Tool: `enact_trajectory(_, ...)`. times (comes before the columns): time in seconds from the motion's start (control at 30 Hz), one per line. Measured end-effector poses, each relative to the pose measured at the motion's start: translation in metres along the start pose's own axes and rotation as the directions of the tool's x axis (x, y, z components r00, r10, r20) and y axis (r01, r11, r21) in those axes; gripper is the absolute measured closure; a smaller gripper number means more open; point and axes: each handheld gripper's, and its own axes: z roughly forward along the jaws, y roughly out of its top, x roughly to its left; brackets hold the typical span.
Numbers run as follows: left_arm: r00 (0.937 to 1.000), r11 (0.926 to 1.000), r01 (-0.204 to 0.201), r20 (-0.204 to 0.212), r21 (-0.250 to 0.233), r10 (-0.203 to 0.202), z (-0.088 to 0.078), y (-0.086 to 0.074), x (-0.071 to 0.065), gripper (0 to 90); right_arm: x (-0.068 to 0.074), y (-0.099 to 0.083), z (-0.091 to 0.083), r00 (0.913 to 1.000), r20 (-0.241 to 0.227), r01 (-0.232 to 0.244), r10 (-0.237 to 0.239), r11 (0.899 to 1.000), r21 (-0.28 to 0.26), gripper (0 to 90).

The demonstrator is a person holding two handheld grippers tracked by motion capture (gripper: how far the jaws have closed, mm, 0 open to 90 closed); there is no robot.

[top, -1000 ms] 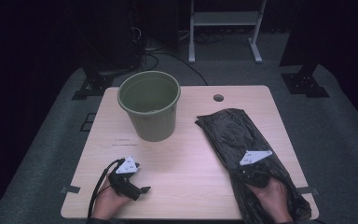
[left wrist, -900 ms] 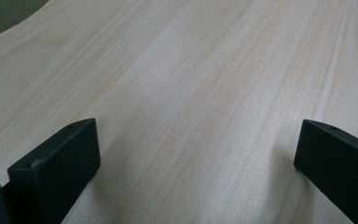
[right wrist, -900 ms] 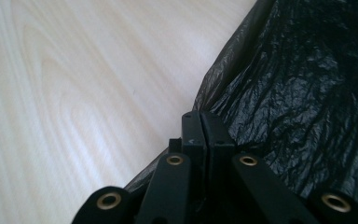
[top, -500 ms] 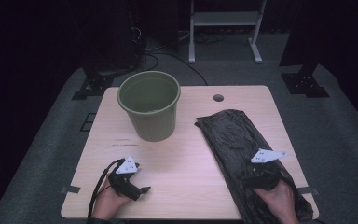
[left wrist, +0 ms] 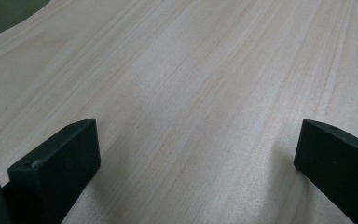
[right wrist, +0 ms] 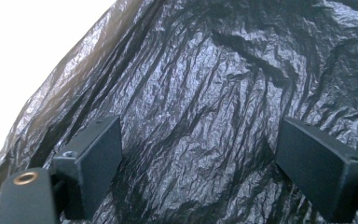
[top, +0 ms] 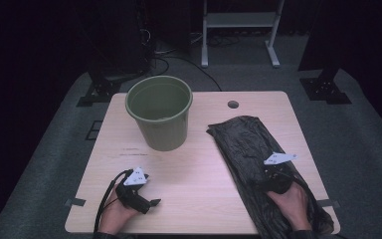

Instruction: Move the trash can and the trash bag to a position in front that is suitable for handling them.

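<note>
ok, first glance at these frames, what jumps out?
The olive-green plastic bucket standing upright and open at the table's far left, and the crinkled black bin bag lying flat along the right side. The right tongs, jaws just opened wide, sit over the bag; the left tongs rest open on bare wood.

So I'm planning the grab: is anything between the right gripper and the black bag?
Nothing visible. The right gripper hangs directly over the crumpled black plastic bag, which lies flat on the table. Its jaws have just been opening, and bare plastic spans the gap between them.
</note>
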Motion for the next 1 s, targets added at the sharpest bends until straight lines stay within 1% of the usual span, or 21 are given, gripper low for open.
enact_trajectory(0.03, 1.0000, 1.0000, 0.000, 0.000, 0.000, 0.000, 0.000, 0.000, 0.000, 0.0, 0.000, 0.000, 0.000, 1.0000, 0.000, 0.000, 0.000, 1.000, 0.000, 12.8)
enact_trajectory(0.07, 1.0000, 1.0000, 0.004, -0.004, -0.001, -0.004, 0.000, 0.000, 0.000, 0.0, 0.000, -0.003, 0.000, 1.0000, -0.004, 0.001, -0.001, 1.000, -0.025, 12.6)
enact_trajectory(0.23, 0.9997, 0.9998, 0.019, -0.013, -0.005, -0.019, -0.001, -0.001, 0.000, 0.0, -0.001, -0.003, 0.000, 1.0000, -0.004, 0.001, -0.001, 1.000, -0.028, 12.5)
enact_trajectory(0.27, 0.9998, 0.9998, 0.020, -0.010, -0.005, -0.020, -0.001, -0.001, 0.000, 0.0, 0.000, -0.003, 0.000, 1.0000, -0.004, 0.001, -0.002, 1.000, -0.028, 12.5)
enact_trajectory(0.3, 0.9995, 0.9994, 0.033, -0.002, -0.012, -0.033, -0.002, 0.000, 0.000, 0.0, 0.000, -0.003, 0.000, 1.0000, -0.004, 0.001, -0.001, 1.000, -0.028, 12.5)
enact_trajectory(0.43, 0.9990, 0.9988, 0.046, 0.002, -0.020, -0.046, -0.005, 0.002, 0.000, 0.0, -0.001, -0.003, 0.001, 1.0000, -0.006, 0.002, -0.002, 1.000, -0.027, 11.5)
enact_trajectory(0.47, 0.9987, 0.9982, 0.051, 0.002, -0.032, -0.051, -0.008, 0.003, 0.001, 0.0, -0.001, -0.003, 0.001, 0.9999, -0.011, 0.008, -0.008, 1.000, -0.023, 9.7)
enact_trajectory(0.57, 0.9985, 0.9975, 0.055, -0.003, -0.043, -0.055, -0.012, 0.005, 0.002, 0.0, 0.000, -0.003, 0.002, 0.9997, -0.019, 0.015, -0.016, 1.000, -0.018, 7.6)
enact_trajectory(0.6, 0.9983, 0.9971, 0.057, -0.004, -0.049, -0.057, -0.015, 0.006, 0.003, 0.0, 0.000, -0.002, 0.002, 0.9997, -0.017, 0.014, -0.014, 1.000, -0.012, 3.3)
enact_trajectory(0.63, 0.9983, 0.9971, 0.057, -0.004, -0.049, -0.057, -0.015, 0.006, 0.003, 0.0, 0.000, -0.002, 0.002, 0.9997, -0.017, 0.014, -0.014, 1.000, -0.012, 3.3)
enact_trajectory(0.67, 0.9977, 0.9957, 0.068, 0.001, -0.062, -0.068, -0.019, 0.007, 0.005, 0.0, 0.000, -0.002, 0.003, 0.9999, -0.009, 0.008, -0.008, 1.000, -0.003, 1.5)
enact_trajectory(0.73, 0.9974, 0.9956, 0.071, 0.001, -0.060, -0.072, -0.021, 0.009, 0.005, 0.0, 0.000, -0.002, 0.003, 1.0000, -0.005, 0.006, -0.006, 1.000, -0.001, 0.0)
enact_trajectory(0.77, 0.9975, 0.9956, 0.070, -0.004, -0.062, -0.071, -0.026, 0.012, 0.007, 0.0, 0.000, -0.002, 0.004, 1.0000, 0.005, 0.008, -0.008, 1.000, 0.003, 0.0)
enact_trajectory(0.8, 0.9975, 0.9956, 0.070, -0.004, -0.062, -0.071, -0.026, 0.012, 0.007, 0.0, 0.000, -0.002, 0.004, 1.0000, 0.004, 0.006, -0.006, 1.000, 0.004, 0.0)
enact_trajectory(0.87, 0.9972, 0.9943, 0.074, -0.008, -0.077, -0.075, -0.033, 0.017, 0.009, 0.0, 0.000, -0.002, 0.004, 1.0000, 0.002, 0.003, -0.003, 1.000, 0.006, 0.0)
enact_trajectory(0.9, 0.9972, 0.9943, 0.074, -0.008, -0.077, -0.075, -0.033, 0.017, 0.009, 0.0, 0.000, -0.002, 0.004, 1.0000, 0.002, 0.003, -0.003, 1.000, 0.006, 0.0)
enact_trajectory(0.93, 0.9965, 0.9933, 0.082, -0.012, -0.082, -0.083, -0.037, 0.021, 0.010, 0.0, 0.000, -0.002, 0.004, 1.0000, -0.002, 0.000, 0.000, 1.000, 0.007, 0.0)
enact_trajectory(0.97, 0.9965, 0.9933, 0.082, -0.012, -0.082, -0.083, -0.037, 0.021, 0.010, 0.0, 0.000, -0.002, 0.004, 1.0000, -0.002, 0.000, 0.000, 1.000, 0.007, 0.0)
enact_trajectory(1.0, 0.9951, 0.9907, 0.096, -0.013, -0.096, -0.098, -0.041, 0.024, 0.011, 0.0, 0.000, -0.002, 0.004, 1.0000, -0.002, -0.001, 0.001, 1.000, 0.007, 0.0)
